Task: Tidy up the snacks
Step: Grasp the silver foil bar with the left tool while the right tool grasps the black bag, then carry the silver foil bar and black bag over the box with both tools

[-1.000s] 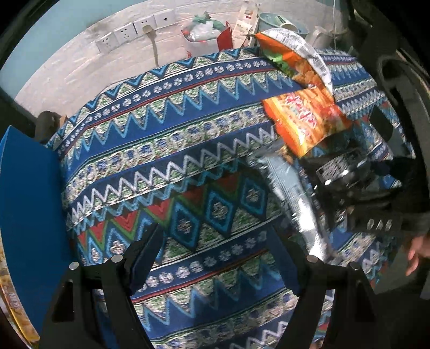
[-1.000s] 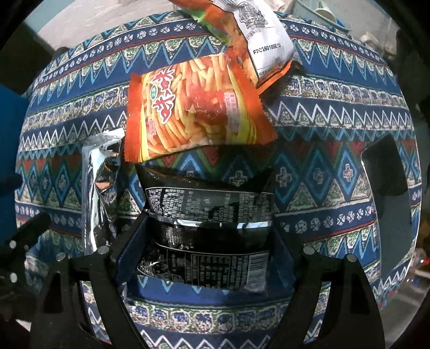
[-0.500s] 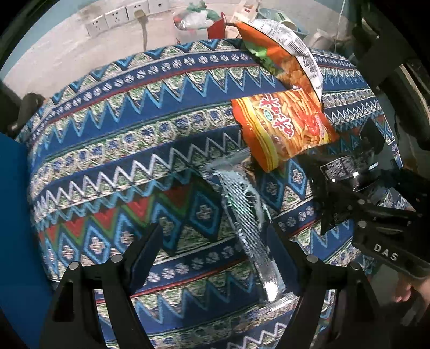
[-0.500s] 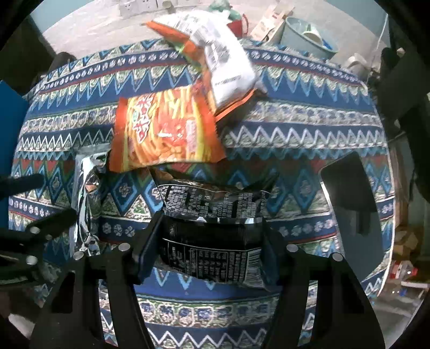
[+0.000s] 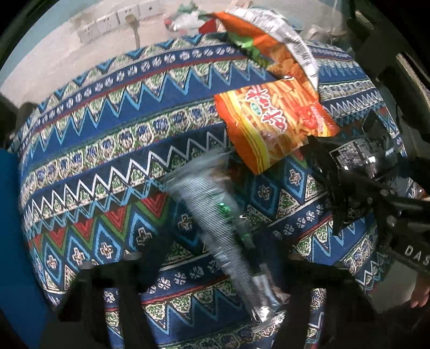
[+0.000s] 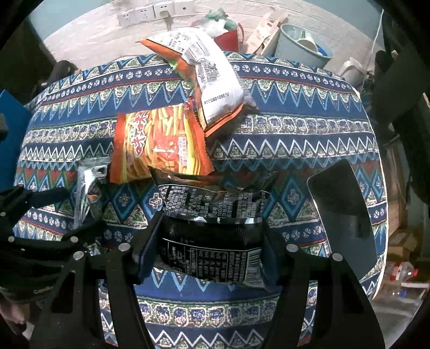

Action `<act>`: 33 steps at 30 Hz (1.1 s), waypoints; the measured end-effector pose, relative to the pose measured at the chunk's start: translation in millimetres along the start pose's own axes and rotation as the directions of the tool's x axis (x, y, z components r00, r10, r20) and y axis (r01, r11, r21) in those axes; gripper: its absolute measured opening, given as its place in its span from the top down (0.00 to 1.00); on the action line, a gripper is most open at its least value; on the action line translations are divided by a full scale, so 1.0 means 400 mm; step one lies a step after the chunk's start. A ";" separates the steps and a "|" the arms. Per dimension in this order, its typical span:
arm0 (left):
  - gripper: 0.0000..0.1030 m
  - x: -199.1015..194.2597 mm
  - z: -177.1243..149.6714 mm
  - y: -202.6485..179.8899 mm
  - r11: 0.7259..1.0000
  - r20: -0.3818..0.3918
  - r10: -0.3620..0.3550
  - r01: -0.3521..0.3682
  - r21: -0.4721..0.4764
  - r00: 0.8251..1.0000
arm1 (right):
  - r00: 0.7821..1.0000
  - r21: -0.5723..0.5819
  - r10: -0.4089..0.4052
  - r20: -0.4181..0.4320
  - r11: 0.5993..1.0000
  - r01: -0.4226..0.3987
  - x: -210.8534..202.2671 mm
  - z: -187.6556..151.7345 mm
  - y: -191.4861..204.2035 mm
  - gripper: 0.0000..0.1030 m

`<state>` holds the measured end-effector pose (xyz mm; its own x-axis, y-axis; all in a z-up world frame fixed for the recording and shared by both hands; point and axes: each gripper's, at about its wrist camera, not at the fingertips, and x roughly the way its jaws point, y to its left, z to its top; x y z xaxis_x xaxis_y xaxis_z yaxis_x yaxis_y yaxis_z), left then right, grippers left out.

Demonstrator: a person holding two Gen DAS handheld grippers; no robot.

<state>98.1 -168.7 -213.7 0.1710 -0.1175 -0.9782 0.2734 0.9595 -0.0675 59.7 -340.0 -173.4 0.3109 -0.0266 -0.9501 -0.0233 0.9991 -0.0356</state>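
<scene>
Snack bags lie on a round table with a patterned cloth [image 6: 295, 139]. My right gripper [image 6: 209, 241] is shut on a black snack bag [image 6: 215, 236] and holds it just below an orange fries bag [image 6: 161, 145]. An orange-and-white bag [image 6: 209, 80] lies behind that. In the left wrist view my left gripper [image 5: 215, 268] is open, with a blurred silver bag [image 5: 220, 228] standing on edge between its fingers. The orange fries bag [image 5: 274, 120] and the right gripper's black bag [image 5: 357, 163] lie to the right.
A black flat object [image 6: 344, 209] lies on the table's right side. A blue surface [image 5: 13, 241] is at the left. Behind the table are wall sockets [image 6: 150, 12], a red bag [image 6: 228, 37] and a grey bucket [image 6: 303, 45].
The right gripper drew back toward the near edge with the black bag. The left view shifted and the silver bag now sits more centrally between the left fingers, blurred by motion.
</scene>
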 end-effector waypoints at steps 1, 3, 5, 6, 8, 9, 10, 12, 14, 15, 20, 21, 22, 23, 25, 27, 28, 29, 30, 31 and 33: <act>0.68 0.002 -0.001 -0.004 1.000 -0.002 0.000 0.000 0.014 1.000 | 1.000 0.002 0.001 0.003 1.000 -0.001 -0.002 0.001 -0.003 0.37; 0.75 0.000 -0.004 -0.009 1.000 -0.008 -0.007 0.007 0.019 1.000 | 1.000 0.002 0.005 0.011 1.000 -0.005 -0.003 -0.003 -0.006 0.37; 0.75 -0.012 -0.016 -0.005 1.000 0.007 0.013 -0.013 0.025 1.000 | 1.000 -0.001 0.009 0.021 1.000 -0.009 -0.016 -0.001 -0.003 0.37; 0.75 -0.015 -0.019 -0.006 0.999 0.015 0.024 -0.024 0.035 1.000 | 1.000 -0.001 0.010 0.025 1.000 -0.010 -0.020 -0.005 0.007 0.37; 0.75 -0.024 -0.026 -0.005 0.998 0.029 0.037 -0.039 0.044 0.999 | 0.999 -0.005 0.013 0.035 1.000 -0.013 -0.034 -0.001 0.009 0.37; 0.75 -0.031 -0.029 -0.003 0.998 0.036 0.040 -0.042 0.045 0.999 | 0.999 -0.006 0.013 0.038 1.000 -0.013 -0.036 0.000 0.015 0.37; 0.75 -0.037 -0.031 -0.001 0.998 0.041 0.043 -0.045 0.045 0.998 | 0.999 -0.007 0.014 0.043 1.000 -0.014 -0.042 0.001 0.022 0.37; 0.75 -0.056 -0.036 0.006 0.997 0.056 0.053 -0.056 0.047 0.997 | 0.998 -0.010 0.018 0.053 1.000 -0.017 -0.054 0.008 0.031 0.37; 0.75 -0.077 -0.044 0.012 0.996 0.070 0.073 -0.076 0.051 0.995 | 0.998 -0.015 0.020 0.063 1.000 -0.020 -0.062 0.011 0.043 0.37; 0.75 -0.086 -0.047 0.016 0.995 0.078 0.081 -0.085 0.051 0.994 | 0.997 -0.018 0.022 0.070 1.000 -0.020 -0.070 0.013 0.052 0.37; 0.75 -0.135 -0.051 0.044 0.994 0.113 0.097 -0.102 0.039 0.989 | 0.994 -0.036 0.031 0.104 0.999 -0.028 -0.106 0.013 0.092 0.37; 0.75 -0.146 -0.053 0.048 0.994 0.121 0.101 -0.106 0.037 0.988 | 0.993 -0.040 0.034 0.110 0.999 -0.030 -0.112 0.018 0.099 0.37; 0.75 -0.160 -0.059 0.059 0.993 0.130 0.105 -0.110 0.035 0.986 | 0.993 -0.043 0.036 0.116 0.999 -0.031 -0.115 0.022 0.101 0.37; 0.75 -0.170 -0.062 0.061 0.993 0.139 0.108 -0.114 0.032 0.984 | 0.992 -0.047 0.039 0.122 0.998 -0.033 -0.121 0.025 0.104 0.37; 0.75 -0.192 -0.065 0.071 0.993 0.150 0.113 -0.118 0.026 0.982 | 0.990 -0.052 0.044 0.133 0.998 -0.038 -0.134 0.027 0.115 0.37; 0.75 -0.211 -0.068 0.089 0.993 0.157 0.111 -0.115 0.016 0.981 | 0.988 -0.058 0.051 0.145 0.997 -0.043 -0.146 0.033 0.127 0.37; 0.75 -0.222 -0.067 0.099 0.994 0.163 0.110 -0.113 0.010 0.981 | 0.987 -0.061 0.054 0.151 0.997 -0.045 -0.150 0.036 0.132 0.37; 0.75 -0.231 -0.071 0.101 0.994 0.167 0.110 -0.112 0.006 0.980 | 0.986 -0.065 0.059 0.158 0.997 -0.049 -0.157 0.039 0.139 0.37; 0.75 -0.241 -0.075 0.106 0.994 0.173 0.110 -0.113 0.003 0.979 | 0.984 -0.068 0.062 0.164 0.996 -0.052 -0.163 0.041 0.146 0.37; 0.75 -0.257 -0.083 0.112 0.993 0.178 0.112 -0.114 0.000 0.978 | 0.983 -0.071 0.066 0.171 0.996 -0.054 -0.169 0.045 0.153 0.37; 0.75 -0.277 -0.089 0.125 0.993 0.191 0.113 -0.114 -0.005 0.975 | 0.980 -0.082 0.074 0.185 0.995 -0.060 -0.184 0.051 0.171 0.37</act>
<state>59.1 -98.8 -115.6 0.3783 -0.0553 -0.9240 0.2478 0.9678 0.0435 54.6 -269.1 -99.7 0.4787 0.0542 -0.8763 -0.1194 0.9928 -0.0038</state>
